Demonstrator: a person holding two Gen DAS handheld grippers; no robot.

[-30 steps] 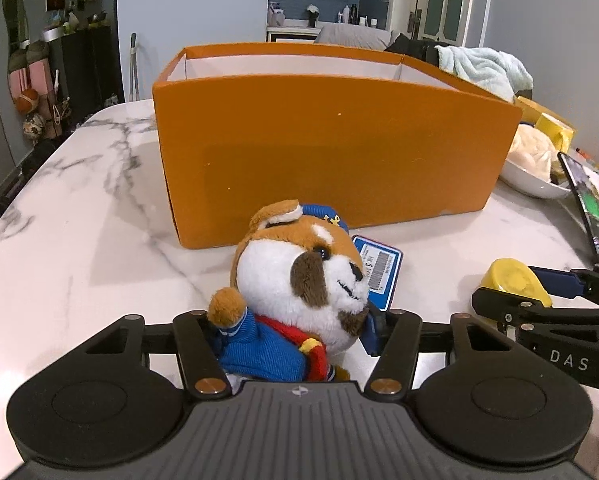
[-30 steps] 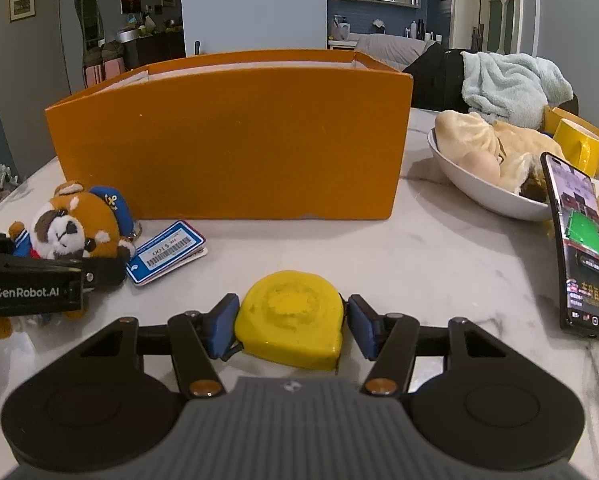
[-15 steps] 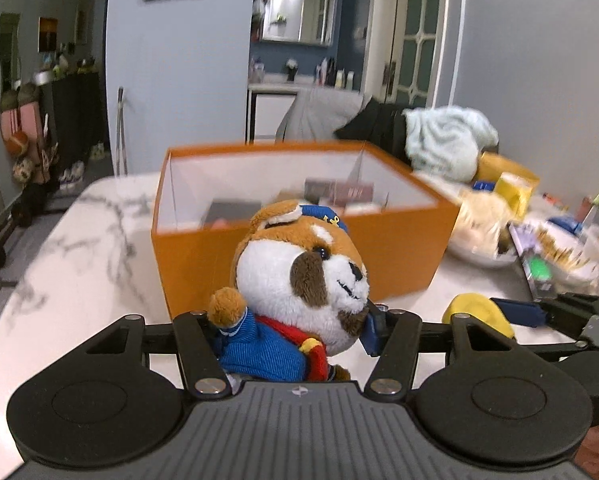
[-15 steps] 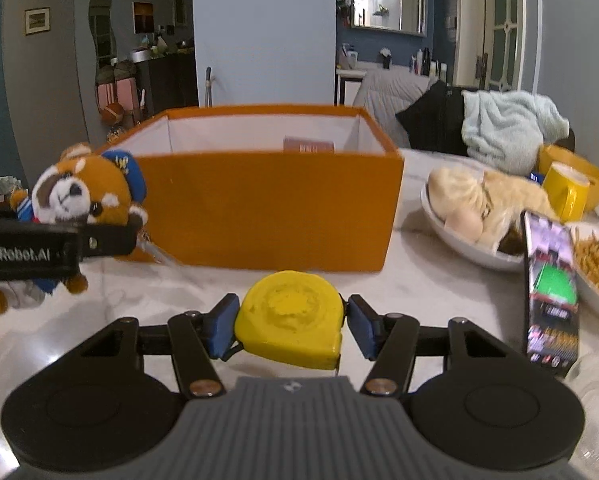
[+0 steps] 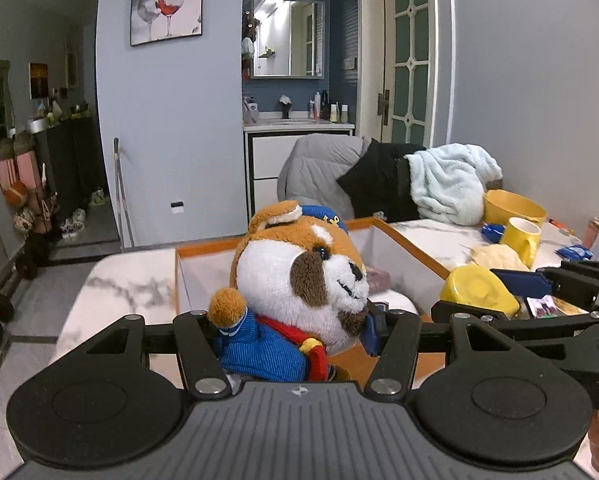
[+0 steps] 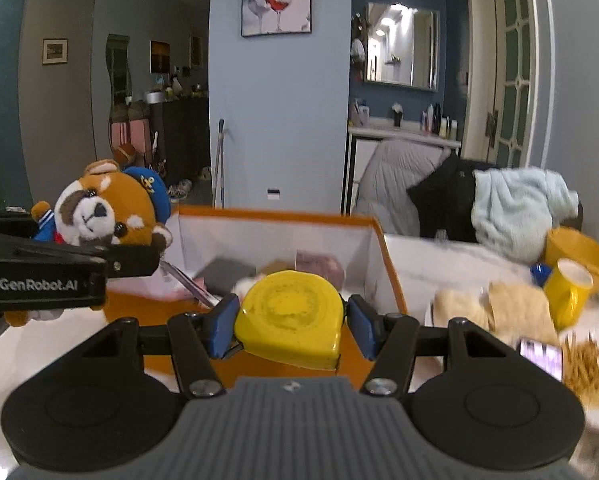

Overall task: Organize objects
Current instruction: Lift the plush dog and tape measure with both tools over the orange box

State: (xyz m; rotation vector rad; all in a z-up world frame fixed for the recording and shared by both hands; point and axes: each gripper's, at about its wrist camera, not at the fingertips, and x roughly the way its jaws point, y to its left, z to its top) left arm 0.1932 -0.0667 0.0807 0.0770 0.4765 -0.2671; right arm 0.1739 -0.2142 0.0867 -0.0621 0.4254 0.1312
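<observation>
My left gripper (image 5: 293, 334) is shut on a plush red panda (image 5: 299, 280) in a blue jacket and cap, held in the air above the near wall of the orange box (image 5: 403, 240). My right gripper (image 6: 287, 320) is shut on a yellow tape measure (image 6: 289, 316), also raised at the box's near edge. In the right wrist view the plush (image 6: 107, 210) and the left gripper (image 6: 155, 256) are at the left, and the open orange box (image 6: 391, 276) holds several items. The tape measure also shows in the left wrist view (image 5: 477, 292).
On the marble table (image 5: 119, 284), right of the box, are a yellow mug (image 6: 567, 292), a yellow bowl (image 6: 583, 246), a phone (image 6: 541, 356), fries (image 6: 587, 364) and a bowl of bread (image 6: 499, 312). Clothes and a blanket (image 6: 515, 204) lie beyond the table.
Both grippers have risen from table level with their objects and moved toward the box. The box interior now shows from above.
</observation>
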